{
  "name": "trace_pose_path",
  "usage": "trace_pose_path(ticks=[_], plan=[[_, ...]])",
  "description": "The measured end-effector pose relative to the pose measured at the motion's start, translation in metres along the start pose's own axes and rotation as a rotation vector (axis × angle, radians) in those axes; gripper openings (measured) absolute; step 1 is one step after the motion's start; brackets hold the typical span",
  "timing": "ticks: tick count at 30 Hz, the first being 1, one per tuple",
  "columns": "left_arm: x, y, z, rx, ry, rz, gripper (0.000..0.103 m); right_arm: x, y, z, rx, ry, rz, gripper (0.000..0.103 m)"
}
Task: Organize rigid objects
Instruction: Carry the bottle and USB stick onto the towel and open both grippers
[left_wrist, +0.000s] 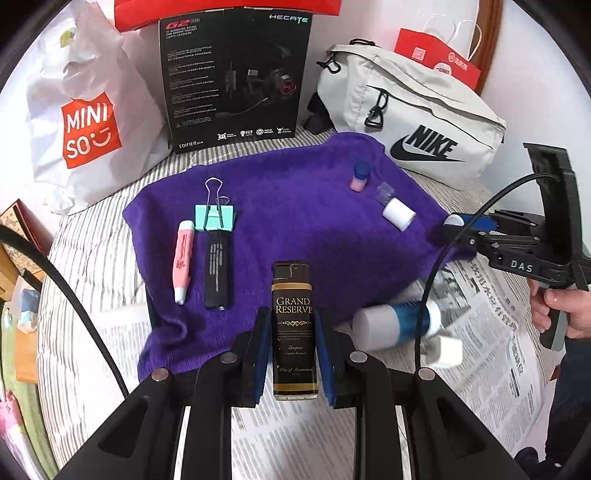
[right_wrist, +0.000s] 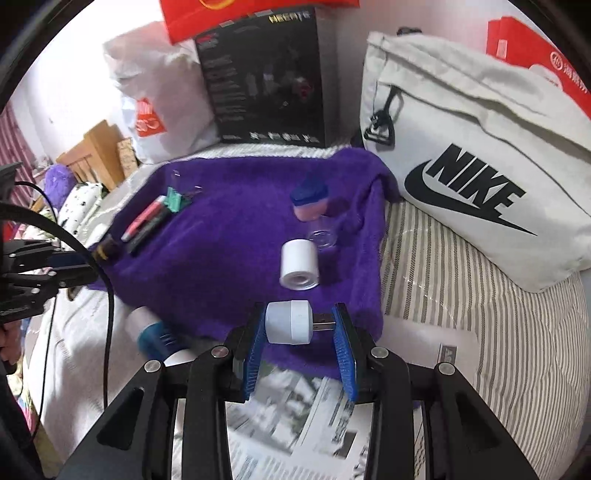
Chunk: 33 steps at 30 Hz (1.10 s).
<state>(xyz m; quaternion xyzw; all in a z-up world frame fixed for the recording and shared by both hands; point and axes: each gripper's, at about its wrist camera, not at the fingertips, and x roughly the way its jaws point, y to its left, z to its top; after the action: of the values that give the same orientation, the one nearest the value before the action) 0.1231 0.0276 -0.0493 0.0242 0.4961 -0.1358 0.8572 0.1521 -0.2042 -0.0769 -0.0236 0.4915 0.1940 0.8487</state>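
Note:
My left gripper (left_wrist: 291, 347) is shut on a dark "Grand Reserve" lighter (left_wrist: 294, 325), held over the near edge of a purple towel (left_wrist: 295, 214). My right gripper (right_wrist: 300, 326) is shut on a white USB plug adapter (right_wrist: 290, 322), just above the towel's (right_wrist: 229, 236) near edge. On the towel lie a pink highlighter (left_wrist: 182, 260), a black flat battery (left_wrist: 218, 271), a teal binder clip (left_wrist: 215, 216), a small blue-capped pink bottle (left_wrist: 359, 177) and a white roll (left_wrist: 398, 214) with a clear cap beside it. In the left view the right gripper (left_wrist: 458, 225) is at the towel's right edge.
A white and blue bottle (left_wrist: 397, 323) lies on newspaper (left_wrist: 491, 332) right of the towel. Behind stand a Miniso bag (left_wrist: 88, 114), a black headset box (left_wrist: 236, 74) and a grey Nike bag (left_wrist: 413, 114). All rests on a striped bed cover (right_wrist: 480, 295).

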Motion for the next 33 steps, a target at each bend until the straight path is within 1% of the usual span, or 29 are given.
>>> trace_pose_path(ticks=[2, 10, 17, 25, 30, 33], plan=[[0.006, 0.004, 0.006, -0.003, 0.008, -0.001, 0.023, 0.009, -0.002, 0.005, 0.006, 0.024, -0.003, 0.036], [0.031, 0.018, 0.028, -0.012, 0.036, -0.011, 0.023, 0.042, 0.006, 0.011, -0.041, 0.119, -0.005, 0.036], [0.054, 0.027, 0.040, -0.027, 0.066, -0.016, 0.023, 0.055, 0.012, 0.016, -0.066, 0.138, 0.010, 0.036], [0.080, 0.037, 0.052, -0.037, 0.100, 0.006, 0.023, 0.059, 0.014, 0.020, -0.103, 0.135, 0.006, 0.036], [0.092, 0.033, 0.058, 0.006, 0.108, 0.044, 0.023, 0.058, 0.013, 0.019, -0.103, 0.135, 0.008, 0.037], [0.093, 0.032, 0.059, 0.012, 0.115, 0.047, 0.023, 0.057, 0.012, 0.019, -0.104, 0.144, 0.020, 0.038]])
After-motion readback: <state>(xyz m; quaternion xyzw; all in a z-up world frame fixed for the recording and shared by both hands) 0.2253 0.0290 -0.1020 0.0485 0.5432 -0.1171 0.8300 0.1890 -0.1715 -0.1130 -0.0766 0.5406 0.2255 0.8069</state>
